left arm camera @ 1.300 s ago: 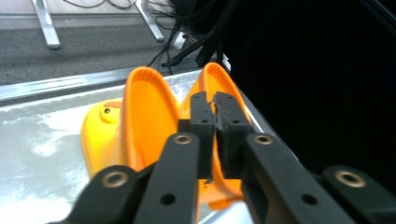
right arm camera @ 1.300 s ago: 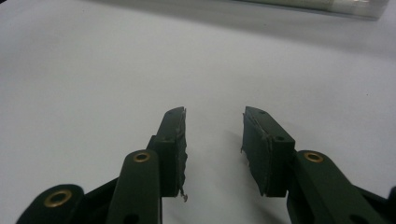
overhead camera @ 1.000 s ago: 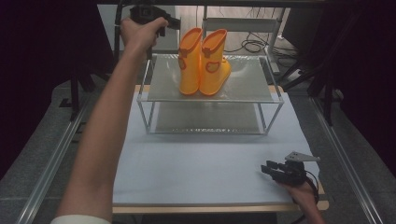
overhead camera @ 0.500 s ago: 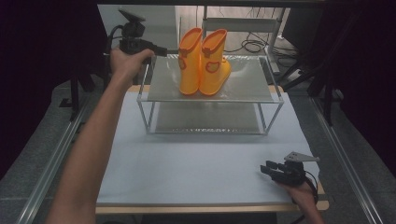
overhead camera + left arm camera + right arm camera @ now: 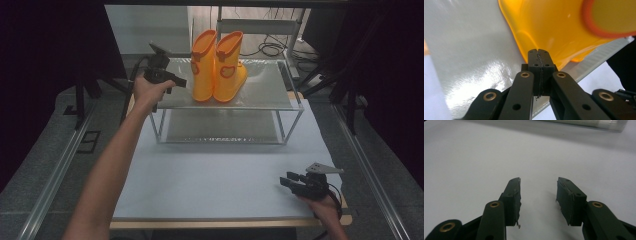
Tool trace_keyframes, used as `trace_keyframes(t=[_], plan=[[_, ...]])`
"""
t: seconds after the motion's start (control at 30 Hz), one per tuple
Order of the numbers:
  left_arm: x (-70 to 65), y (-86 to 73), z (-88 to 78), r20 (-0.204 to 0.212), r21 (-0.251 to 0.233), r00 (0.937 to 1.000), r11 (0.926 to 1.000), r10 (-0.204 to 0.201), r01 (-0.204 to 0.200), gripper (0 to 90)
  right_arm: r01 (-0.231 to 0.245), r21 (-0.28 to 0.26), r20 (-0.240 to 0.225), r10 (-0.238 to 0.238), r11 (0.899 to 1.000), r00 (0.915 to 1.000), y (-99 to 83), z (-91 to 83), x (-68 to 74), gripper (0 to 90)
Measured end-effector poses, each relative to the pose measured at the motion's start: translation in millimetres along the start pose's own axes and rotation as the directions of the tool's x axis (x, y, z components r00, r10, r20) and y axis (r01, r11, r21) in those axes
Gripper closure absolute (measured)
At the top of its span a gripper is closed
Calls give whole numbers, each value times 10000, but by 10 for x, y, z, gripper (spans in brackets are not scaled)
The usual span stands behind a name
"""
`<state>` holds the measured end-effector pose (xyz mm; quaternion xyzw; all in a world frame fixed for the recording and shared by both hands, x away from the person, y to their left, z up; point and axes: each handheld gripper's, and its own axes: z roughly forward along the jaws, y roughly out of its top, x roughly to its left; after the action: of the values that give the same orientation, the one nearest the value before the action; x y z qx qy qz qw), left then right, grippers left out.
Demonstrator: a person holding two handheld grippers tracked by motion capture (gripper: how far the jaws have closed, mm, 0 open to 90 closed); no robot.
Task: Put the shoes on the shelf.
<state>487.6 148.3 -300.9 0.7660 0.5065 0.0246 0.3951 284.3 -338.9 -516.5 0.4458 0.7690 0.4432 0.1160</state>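
The pair of orange rubber boots stands upright, side by side and touching, on the top shelf of a glass-and-metal rack at the far part of the table. Each boot carries a darker orange rim and a small patch on its shaft. The left tool is held over the left end of the top shelf, just beside the left boot and pointing toward it; its jaws are pressed together with nothing between them. In the left gripper view, the joined tips of the left tool sit directly in front of the lower shaft of the nearest boot, above the grey shelf surface; whether the tips touch the boot cannot be told. The rack's lower shelf lies beneath the top one. The right tool rests low over the near right corner of the table, well apart from the rack. In the right gripper view, the right tool shows its jaws spread apart, having just been opening, with bare white table surface between them.
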Motion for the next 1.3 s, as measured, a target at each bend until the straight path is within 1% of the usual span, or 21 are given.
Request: trace_keyframes(t=[0.07,0.17,0.23,0.3,0.33,0.47,0.53,0.6,0.7,0.77,0.93,1.0,1.03,1.07,1.2,1.3], plan=[[5,-26,59,60,105,10000,9999,5,-5,900,16,-61,39,-16,10000,10000,1,-2,-4,528],[7,-49,131,97,214,10000,9998,-6,4,900,-86,-73,92,87,9999,9999,4,-15,-7,527],[2,-60,173,144,282,9999,9996,-32,28,900,-8,-114,146,10,9999,9999,4,-20,-15,527],[-9,-72,223,207,438,9998,9990,40,-49,900,-81,-135,143,83,9999,9999,3,-21,-13,527],[-19,-77,242,195,422,9998,9991,29,-37,900,-54,-126,150,56,9999,9999,3,-23,-15,527],[-24,-79,253,333,373,9994,9993,-71,59,900,-97,-147,149,99,9998,9998,4,-28,-19,527],[-35,-82,254,338,351,9994,9993,-101,89,900,-65,-135,153,67,9999,9999,3,-30,-22,527],[-52,-89,276,424,239,9989,9996,-181,171,900,-90,-119,133,92,9999,9999,4,-28,-18,527],[-67,-87,288,458,225,9988,9996,-191,180,900,-24,-110,129,26,9999,9999,4,-15,-14,528],[-68,-85,288,481,216,9987,9996,-193,182,900,-72,-82,114,73,9999,9999,4,-6,-11,529],[-70,-79,296,524,255,9984,9995,-216,203,900,-78,-44,67,79,10000,9999,4,19,1,530],[-77,-76,304,652,336,9976,9992,-236,215,900,-38,-41,73,39,10000,10000,5,28,1,530],[-93,-77,318,783,338,9965,9991,-292,266,900,-29,-32,74,29,10000,10000,6,31,2,530],[-121,-77,334,906,374,9956,9991,-252,219,900,-8,-51,77,9,10000,10000,7,33,1,530],[-206,-50,375,1008,537,9949,9986,-41,-14,900,-44,-55,59,45,10000,10000,8,32,1,529],[-268,-41,410,1122,537,9937,9985,4,-64,900,-52,-42,52,53,10000,10000,6,26,-1,529]])
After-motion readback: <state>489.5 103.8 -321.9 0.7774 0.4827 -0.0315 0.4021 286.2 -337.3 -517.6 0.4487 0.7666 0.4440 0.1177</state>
